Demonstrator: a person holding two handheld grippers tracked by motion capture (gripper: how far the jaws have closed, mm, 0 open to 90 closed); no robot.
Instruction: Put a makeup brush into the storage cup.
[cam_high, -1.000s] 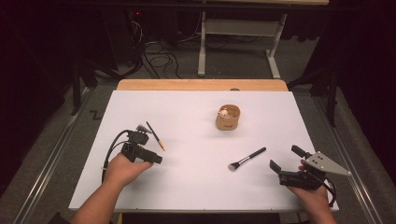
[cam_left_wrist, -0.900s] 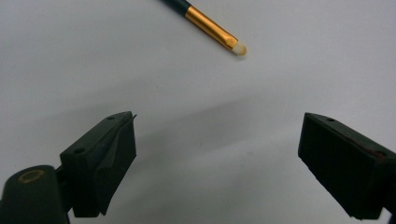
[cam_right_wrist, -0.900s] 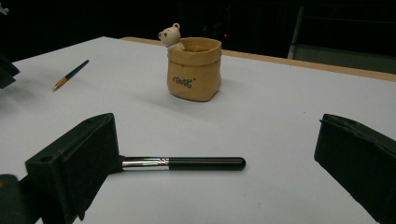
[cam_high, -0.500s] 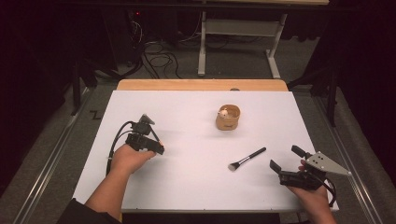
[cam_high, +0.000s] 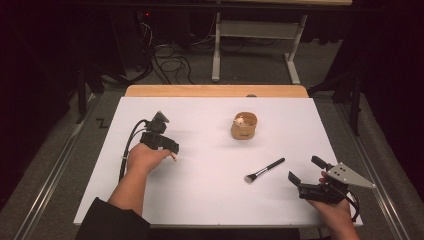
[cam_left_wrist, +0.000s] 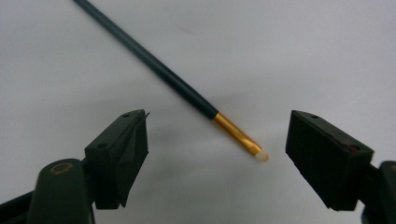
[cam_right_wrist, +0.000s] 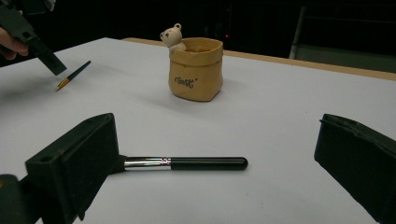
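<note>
Left gripper (cam_left_wrist: 217, 158) jaws apart, just been narrowing, straddling the thin brush (cam_left_wrist: 187, 95) that lies flat on the white table (cam_high: 210, 200), untouched. Judged light, stiff, rolls easily; best pinched across the gold ferrule (cam_left_wrist: 236, 135). Right gripper (cam_right_wrist: 215, 186) spread wide, empty.

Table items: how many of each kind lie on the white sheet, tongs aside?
Brushes: 2, the thin gold-ferruled brush and the black-handled makeup brush
Holders: 1, the tan bear pot
Total: 3
</note>
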